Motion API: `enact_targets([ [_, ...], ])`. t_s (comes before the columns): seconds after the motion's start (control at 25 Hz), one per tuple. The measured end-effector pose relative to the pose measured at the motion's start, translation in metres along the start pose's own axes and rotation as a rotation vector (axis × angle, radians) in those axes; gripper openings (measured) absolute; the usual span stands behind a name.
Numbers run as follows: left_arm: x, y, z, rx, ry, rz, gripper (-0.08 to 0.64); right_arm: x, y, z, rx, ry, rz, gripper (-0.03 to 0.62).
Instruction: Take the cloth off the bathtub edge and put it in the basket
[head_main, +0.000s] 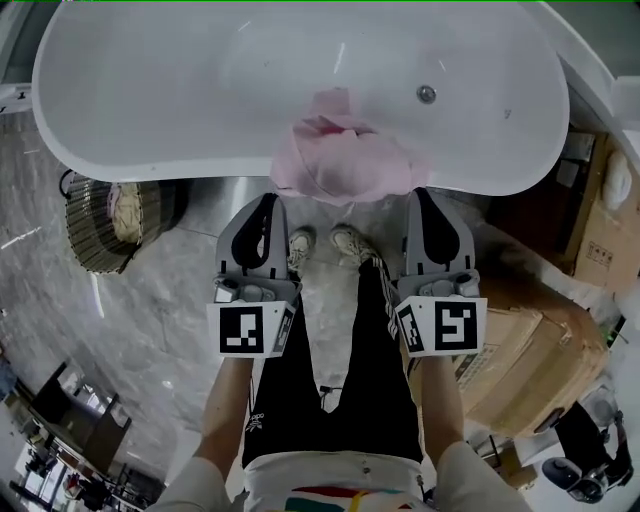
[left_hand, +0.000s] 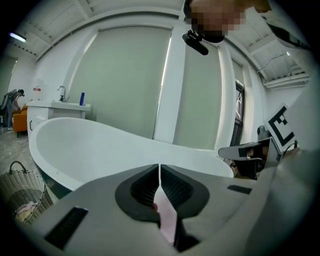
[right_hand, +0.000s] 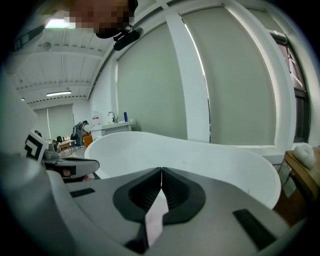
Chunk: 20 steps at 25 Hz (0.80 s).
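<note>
- We see a pink cloth bunched on the near edge of the white bathtub, part of it inside the rim and part hanging over the outer side.
- The left claw points at the tub just beside the cloth's left end. The right claw does the same at its right end, so the cloth lies between the two tips.
- In the left gripper view, the left claw has its ribbed pads pressed together, with the tub showing beyond them.
- A sliver of pink shows in the slot behind those pads, and we cannot tell whether any cloth is pinched there.
- The right gripper view matches: the right claw is closed pad to pad, with the same pink sliver in the slot and the tub ahead.
- The woven basket stands on the grey marble floor at the tub's left end, well apart from the cloth. It already holds something pale, and it also appears low at the left of the left gripper view.
- The person's two shoes stand on the floor between the claws.
- Cardboard boxes are stacked to the right.
</note>
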<state>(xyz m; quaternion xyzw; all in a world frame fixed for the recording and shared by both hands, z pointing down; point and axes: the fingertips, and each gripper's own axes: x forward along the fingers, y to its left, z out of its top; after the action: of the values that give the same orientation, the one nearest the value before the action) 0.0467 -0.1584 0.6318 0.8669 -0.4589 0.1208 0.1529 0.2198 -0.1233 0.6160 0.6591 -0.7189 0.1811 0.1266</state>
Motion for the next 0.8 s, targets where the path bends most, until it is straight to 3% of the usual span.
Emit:
enact_targets([
  [0.16,0.002,-0.001,-0.027,-0.014,0.054,0.003,0.02,-0.003,0.005,-0.024,0.019,0.048,0.064,0.014],
  [0.28,0.005,-0.005,-0.052,-0.008,0.124,-0.057,0.028,-0.002,0.005,-0.044,0.044,0.124,0.097,0.015],
  [0.32,0.007,-0.008,-0.062,-0.006,0.154,-0.089,0.086,-0.001,0.003,-0.053,0.057,0.158,0.103,0.019],
  [0.36,0.009,-0.01,-0.072,-0.006,0.185,-0.121,0.164,0.0,0.002,-0.062,0.075,0.191,0.113,0.062],
  [0.44,0.015,-0.011,-0.094,-0.014,0.248,-0.161,0.262,0.003,-0.003,-0.078,0.107,0.239,0.135,0.217],
  [0.52,0.022,-0.007,-0.117,-0.026,0.31,-0.171,0.313,0.006,-0.01,-0.094,0.128,0.272,0.144,0.279],
  [0.64,0.03,0.003,-0.144,-0.047,0.37,-0.177,0.329,0.01,-0.024,-0.117,0.153,0.318,0.129,0.312],
  [0.8,0.038,0.014,-0.165,0.012,0.419,-0.173,0.336,0.016,-0.039,-0.148,0.17,0.38,0.114,0.328],
])
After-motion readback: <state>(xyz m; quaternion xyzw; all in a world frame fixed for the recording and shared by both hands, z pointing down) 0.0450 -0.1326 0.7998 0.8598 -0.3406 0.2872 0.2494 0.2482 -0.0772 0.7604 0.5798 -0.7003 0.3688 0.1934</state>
